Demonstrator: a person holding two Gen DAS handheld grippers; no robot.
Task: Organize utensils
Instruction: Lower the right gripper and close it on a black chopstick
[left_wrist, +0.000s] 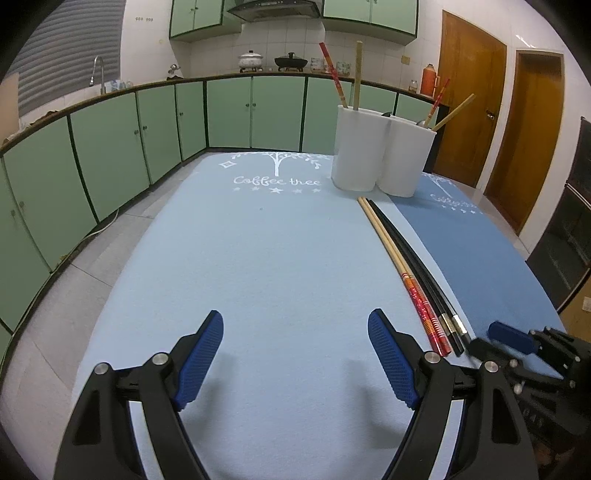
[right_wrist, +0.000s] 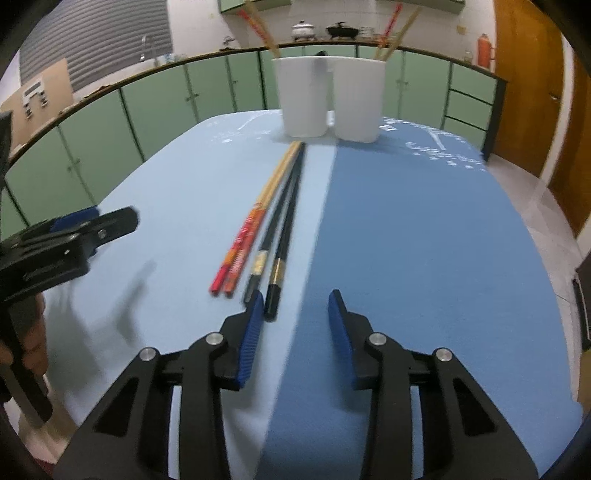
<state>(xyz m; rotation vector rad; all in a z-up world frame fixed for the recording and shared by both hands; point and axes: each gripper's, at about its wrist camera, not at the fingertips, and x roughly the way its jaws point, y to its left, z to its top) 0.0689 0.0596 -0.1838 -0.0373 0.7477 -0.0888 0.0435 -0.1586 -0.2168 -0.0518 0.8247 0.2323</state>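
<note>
- The light blue mat (left_wrist: 258, 258) on the desk carries white lettering that reads "Coffee tree" (left_wrist: 276, 181) under a small tree drawing, far ahead of the left gripper (left_wrist: 295, 354); the darker blue mat (right_wrist: 424, 240) beside it bears the same kind of print, too blurred and cut off to read.
- The left gripper has its jaws spread wide over bare light mat, with nothing between them.
- The right gripper (right_wrist: 297, 325) has its jaws partly apart, straddling the seam where the two mats meet; no earlier view is at hand, so only this stance can be told.
- The black chopsticks (right_wrist: 284, 218) lie just ahead of the right jaws, their butt ends beside the tip of the left-hand jaw; one end seems to touch that pad, though blur leaves it uncertain. Neither stick is pinched.
- The red-and-wood chopsticks (right_wrist: 255, 218) lie just to the left of the black pair, outside the right jaws and to the right of the left jaws.
- Two white holders (left_wrist: 380, 155) stand touching each other far ahead of both grippers, at the chopsticks' far tips, each with a red and a wooden chopstick leaning out.
- Green cabinets (left_wrist: 147, 129) ring the room; a sliver of a hand (right_wrist: 31, 343) shows at the right view's left edge, mostly cropped.
</note>
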